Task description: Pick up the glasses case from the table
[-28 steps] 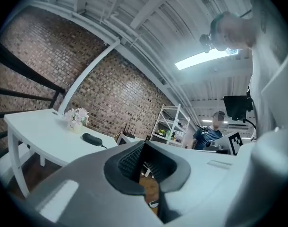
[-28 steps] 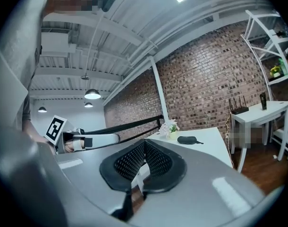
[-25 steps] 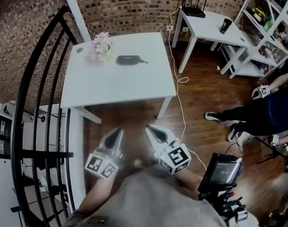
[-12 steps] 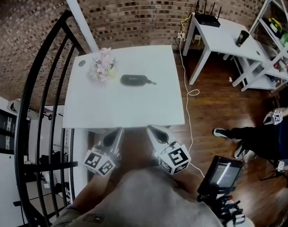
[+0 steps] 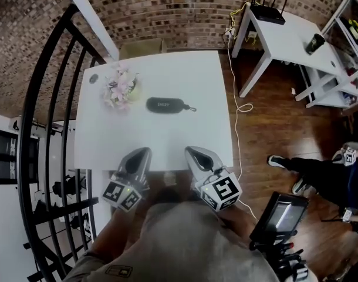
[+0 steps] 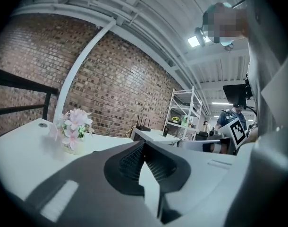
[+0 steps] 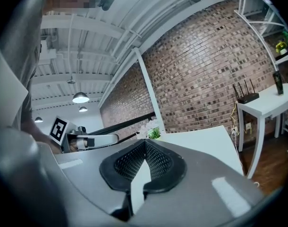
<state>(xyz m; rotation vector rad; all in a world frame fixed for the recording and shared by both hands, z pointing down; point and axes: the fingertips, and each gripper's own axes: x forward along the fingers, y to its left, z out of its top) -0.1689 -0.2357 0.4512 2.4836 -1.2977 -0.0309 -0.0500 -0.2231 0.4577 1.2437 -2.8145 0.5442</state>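
A black oval glasses case [image 5: 165, 105] with a short strap lies on the white table [image 5: 191, 134], near its middle, right of a small pot of pink flowers [image 5: 118, 90]. My left gripper [image 5: 143, 153] and right gripper [image 5: 190, 153] hover side by side over the table's near edge, tips pointing at the case, well short of it. Both are shut with nothing between the jaws. In the left gripper view the jaws [image 6: 143, 144] meet and the flowers [image 6: 72, 126] stand ahead on the left. The right gripper view shows its jaws [image 7: 145, 144] closed too; the case is hidden there.
A black curved stair railing [image 5: 47, 98] runs along the table's left side. A second white table [image 5: 287, 34] with a router stands at the back right, a white cable [image 5: 237, 98] trailing over the wooden floor. A person's legs [image 5: 320, 169] are at the right, a shelf behind.
Both grippers and the head have moved forward to the table; the tips now reach over its near edge. The case has not moved. Both stay shut.
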